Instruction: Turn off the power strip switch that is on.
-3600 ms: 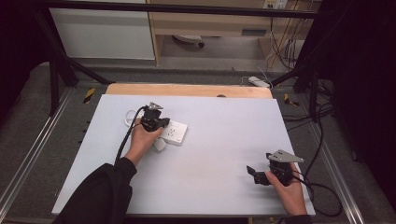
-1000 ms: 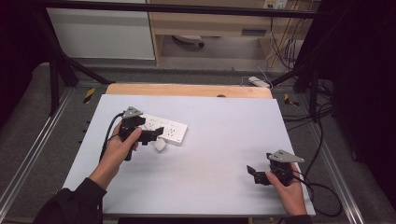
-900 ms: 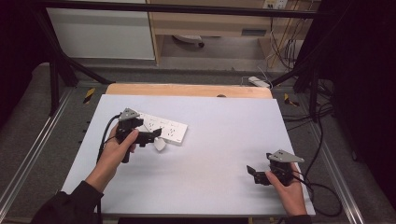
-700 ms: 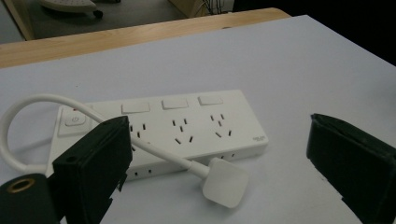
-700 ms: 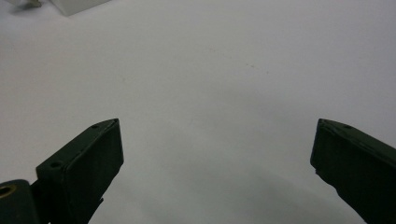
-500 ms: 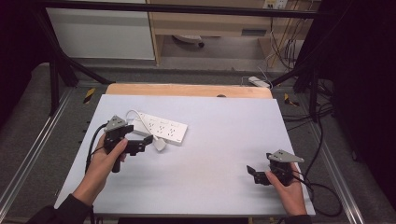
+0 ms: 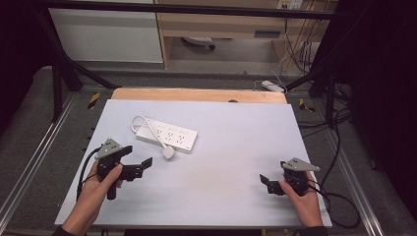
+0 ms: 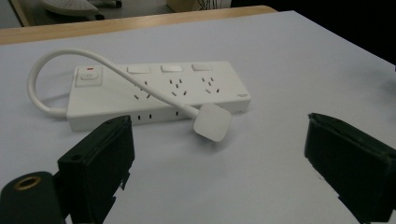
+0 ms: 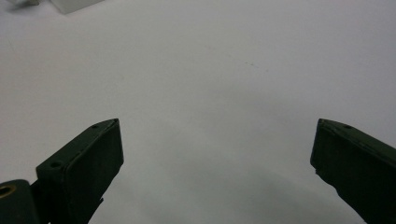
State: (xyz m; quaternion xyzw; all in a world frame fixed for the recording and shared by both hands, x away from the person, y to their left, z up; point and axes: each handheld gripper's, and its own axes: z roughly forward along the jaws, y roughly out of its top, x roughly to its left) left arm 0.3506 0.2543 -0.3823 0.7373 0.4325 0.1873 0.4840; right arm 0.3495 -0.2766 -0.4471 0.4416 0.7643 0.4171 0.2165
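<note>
1. The power strip lies on the white bench, toward the person's left and in the far half, with its long axis slanting from far-left to near-right in the high view.
2. The left gripper sits just short of it, near the bench's near-left part, with jaws spread wide and nothing between them. The strip lies ahead of it and a little to its right (in the left gripper view, the strip runs crosswise beyond the jaw tips).
3. The plug is the nearest piece to that gripper. It rests on the bench against the strip's near long side, at the end of a cord that loops out from the switch end and crosses back over the strip's top.
4. The right gripper rests well apart from all this at the near-right edge, jaws also spread and empty, pointing across bare bench (its own view catches a corner of something white at the top-left).
5. I judge the left hand far better placed for any next reach at the plug or strip.
6. Count: one power strip, one plug, one cord, one red-marked switch, three socket groups on top, two grippers.
</note>
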